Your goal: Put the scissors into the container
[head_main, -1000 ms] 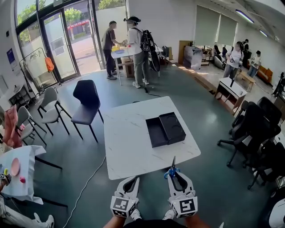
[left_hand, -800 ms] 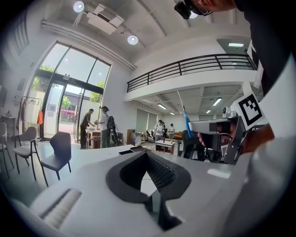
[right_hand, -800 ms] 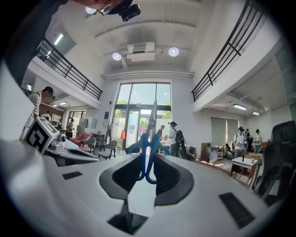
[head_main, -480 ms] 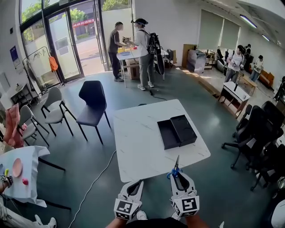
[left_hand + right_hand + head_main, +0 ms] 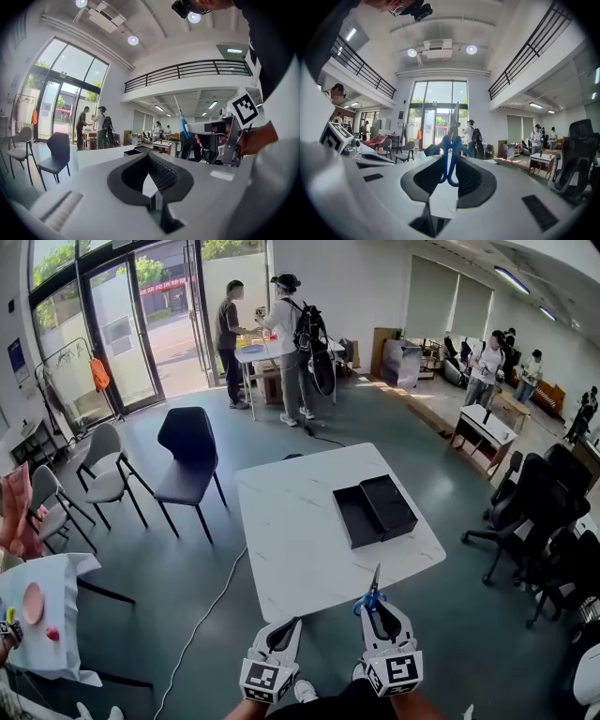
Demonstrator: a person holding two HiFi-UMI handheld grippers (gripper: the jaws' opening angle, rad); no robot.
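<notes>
- A large hall with a grey-green floor, glass doors at the back and people standing at far tables; a white table (image 5: 300, 540) stands in the middle, with a black chair (image 5: 187, 460) beside it.
- Only the head view shows the container (image 5: 375, 510): black, two shallow open halves side by side on the right part of the table, well apart from both tools.
- The right gripper view shows the grip that the head view only hints at: the right gripper (image 5: 451, 176) has its jaws clamped on the blue handle loops of the scissors (image 5: 450, 159).
- The scissors have grey blades, closed together and standing up out of the jaws. In the head view the blade tip shows against the table's near edge.
- The left gripper view shows the left gripper (image 5: 150, 159) with its jaw tips meeting and nothing between them.
- It also catches the scissors from the side, off to the right.
</notes>
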